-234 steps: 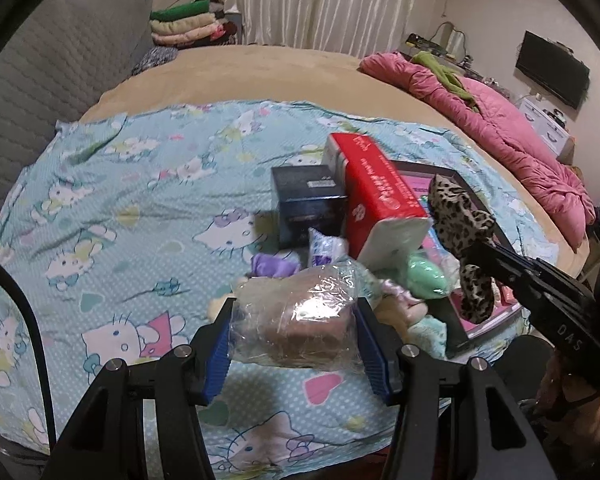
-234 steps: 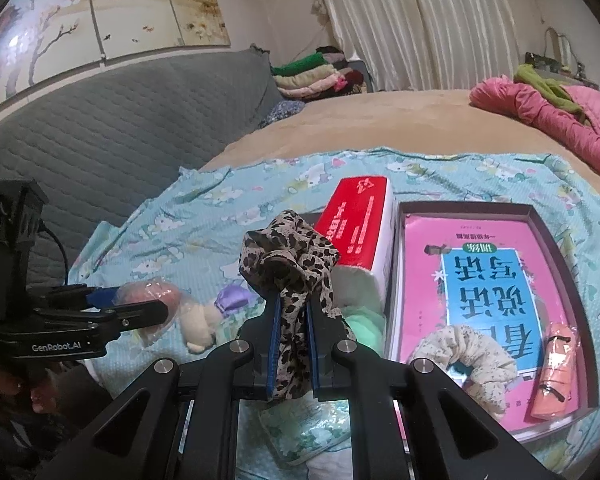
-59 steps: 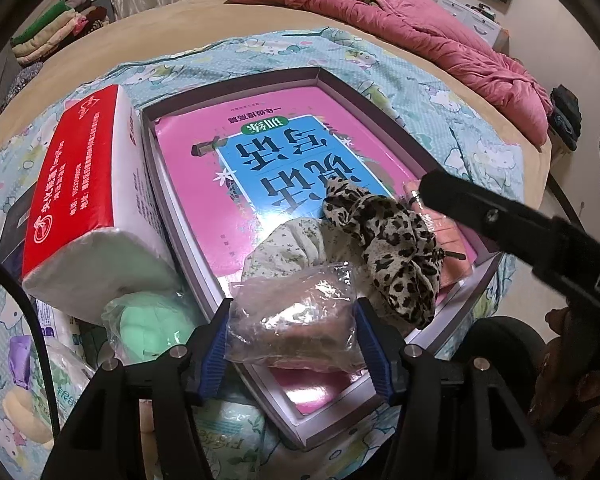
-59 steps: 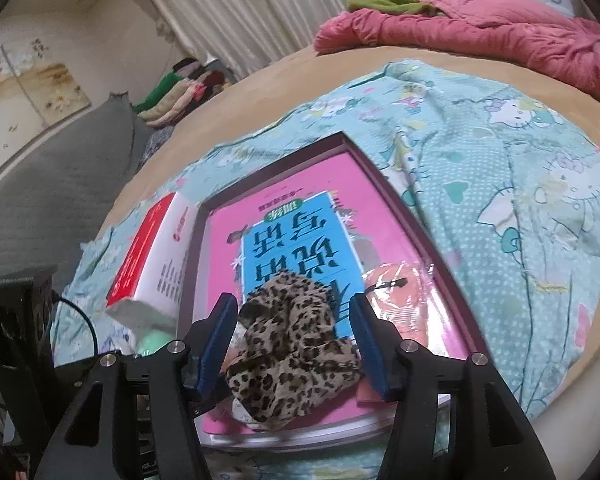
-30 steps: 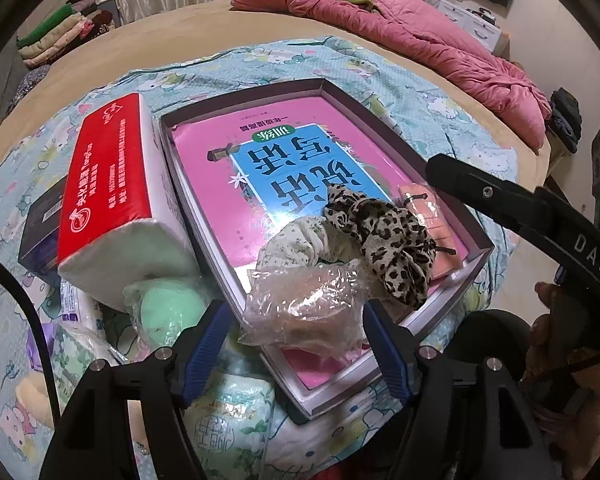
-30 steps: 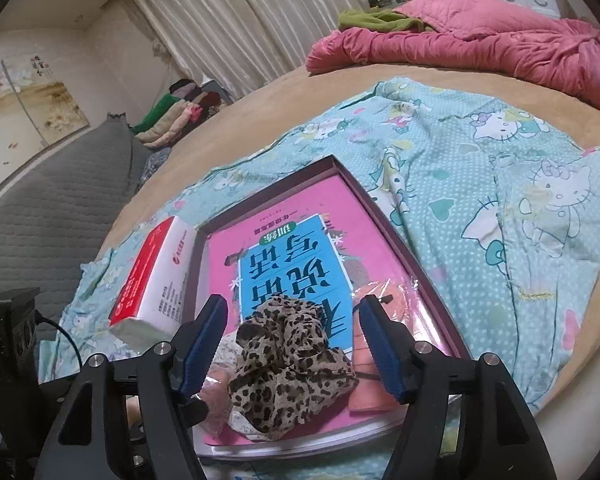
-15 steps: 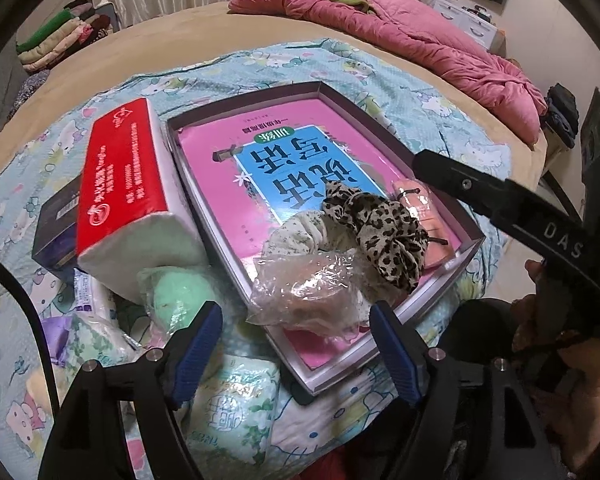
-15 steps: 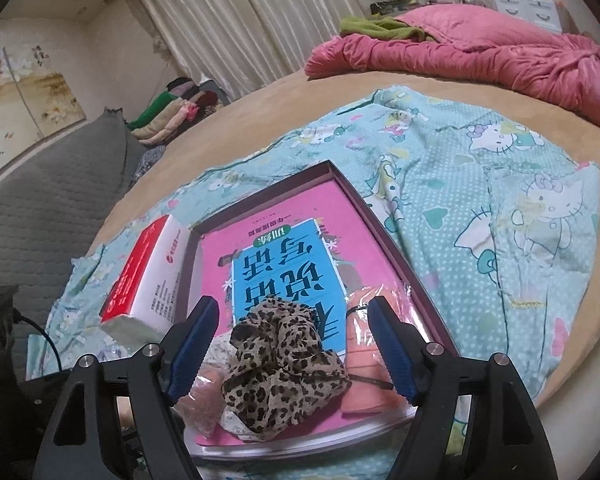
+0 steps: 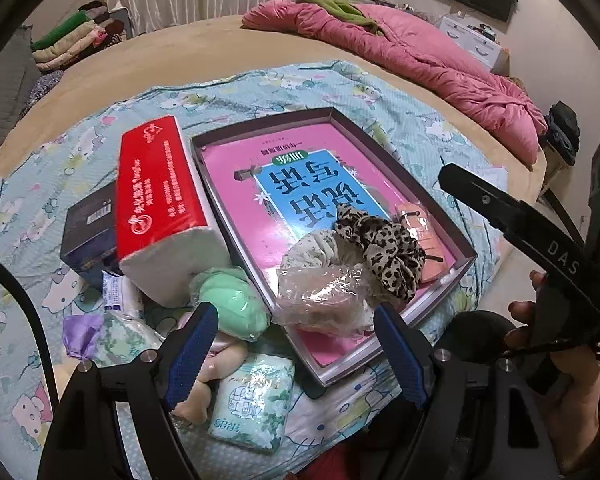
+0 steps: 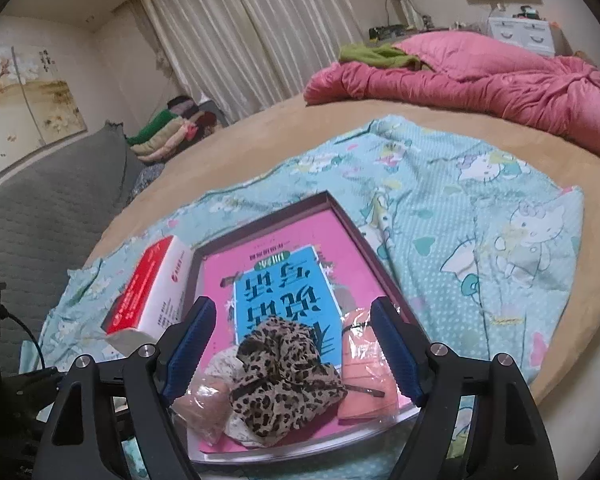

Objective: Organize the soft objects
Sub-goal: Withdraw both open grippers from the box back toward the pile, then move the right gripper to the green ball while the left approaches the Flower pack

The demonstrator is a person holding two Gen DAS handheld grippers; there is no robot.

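Note:
A shallow dark-rimmed box (image 9: 332, 111) holds a pink and blue book. On the book's near end lie a leopard-print scrunchie (image 9: 384, 250), a white floral scrunchie (image 9: 310, 250), a peach packet (image 9: 424, 240) and a clear-wrapped brownish soft item (image 9: 320, 300). My left gripper (image 9: 294, 314) hovers just short of the wrapped item, its jaws opening and its pads off the wrap. Over the leopard scrunchie (image 10: 284, 372) my right gripper (image 10: 293, 308) stands with jaws opening, and neither pad touches the scrunchie. The wrapped item (image 10: 204, 400) lies beside the scrunchie.
Left of the box are a red tissue pack (image 9: 156, 200), a dark box (image 9: 88, 236), a wrapped green ball (image 9: 232, 304), a tissue packet (image 9: 256, 400), a plush figure (image 9: 212, 368) and a purple scrap (image 9: 80, 332). A pink quilt (image 9: 420, 64) lies behind. A hand (image 9: 560, 360) holds the right tool.
Both grippers let go: the wrapped item and the leopard scrunchie now rest in the box. Both pairs of jaws have widened, and the left gripper has drawn up and back.

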